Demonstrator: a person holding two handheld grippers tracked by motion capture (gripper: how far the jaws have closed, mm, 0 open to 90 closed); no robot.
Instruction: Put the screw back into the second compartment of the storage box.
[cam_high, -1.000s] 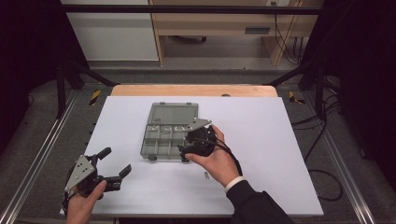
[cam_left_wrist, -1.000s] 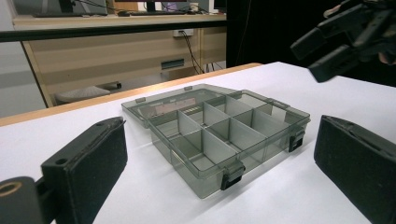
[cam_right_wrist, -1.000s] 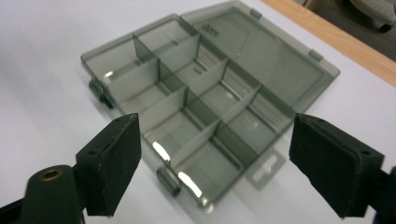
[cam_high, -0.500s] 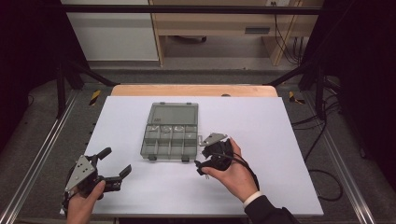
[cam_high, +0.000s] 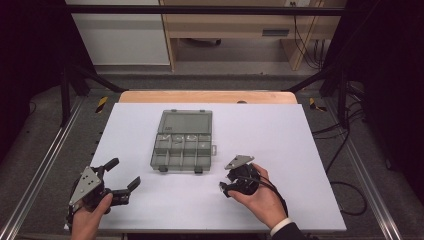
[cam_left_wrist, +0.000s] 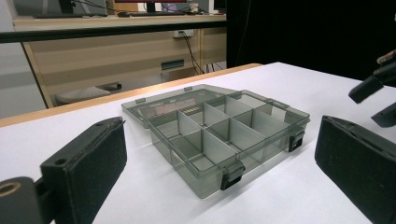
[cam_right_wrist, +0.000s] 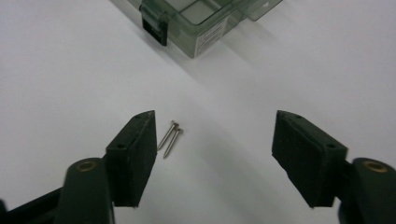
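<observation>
A smoky clear compartment box (cam_high: 182, 140) lies open at mid-table, lid folded flat behind it. It shows ahead in the left gripper view as the box (cam_left_wrist: 219, 130), and its latched corner (cam_right_wrist: 201, 18) tops the right gripper view. Two thin nails (cam_right_wrist: 170, 137) lie side by side on the white tabletop. My right gripper (cam_right_wrist: 215, 154) hangs low over them, open. Its jaws have just been closing, and the nails sit between them close to the left pad (cam_right_wrist: 135, 154), untouched. From above, the right gripper (cam_high: 226, 184) is near-right of the box. My left gripper (cam_high: 124, 174) rests open and empty at the near left.
The white tabletop (cam_high: 280, 130) has bare room to the right of and behind the box. A wooden edge (cam_high: 207, 96) runs along the far side. Metal rails (cam_high: 35, 180) flank the table, and cables (cam_high: 345, 150) hang at the right. The right gripper's jaws (cam_left_wrist: 378, 93) show at the left gripper view's right edge.
My right hand has drawn back from the box's front edge toward the near right and sunk close to the table. The left gripper has stayed put.
</observation>
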